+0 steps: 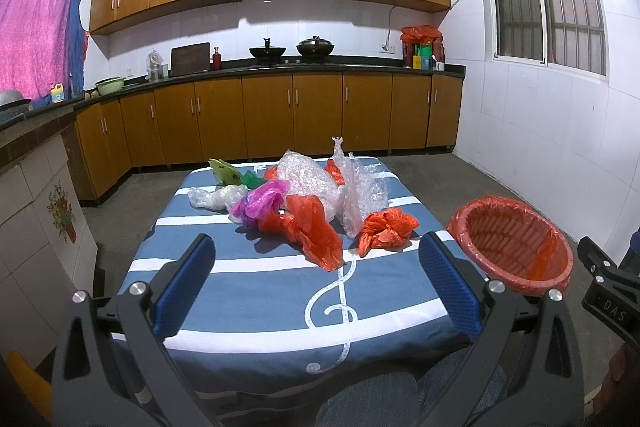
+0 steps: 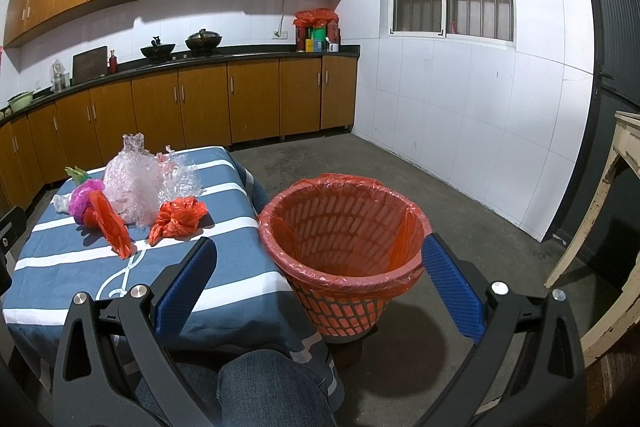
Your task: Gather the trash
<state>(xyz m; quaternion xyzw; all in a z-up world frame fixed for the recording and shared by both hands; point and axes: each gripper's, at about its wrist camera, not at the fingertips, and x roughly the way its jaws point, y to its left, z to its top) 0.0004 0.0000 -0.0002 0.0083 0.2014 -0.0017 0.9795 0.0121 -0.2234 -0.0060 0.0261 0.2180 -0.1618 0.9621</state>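
Both grippers, left & right, open w/ nothing held; bags on table, bin beside.

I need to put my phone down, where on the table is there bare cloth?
The near half of the table is bare, from the front edge to the red bags. The far half is crowded with plastic bags and bubble wrap. A narrow strip by the bin is free.

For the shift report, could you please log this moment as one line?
left tool open, empty | right tool open, empty | plastic bags on table | lined basket empty
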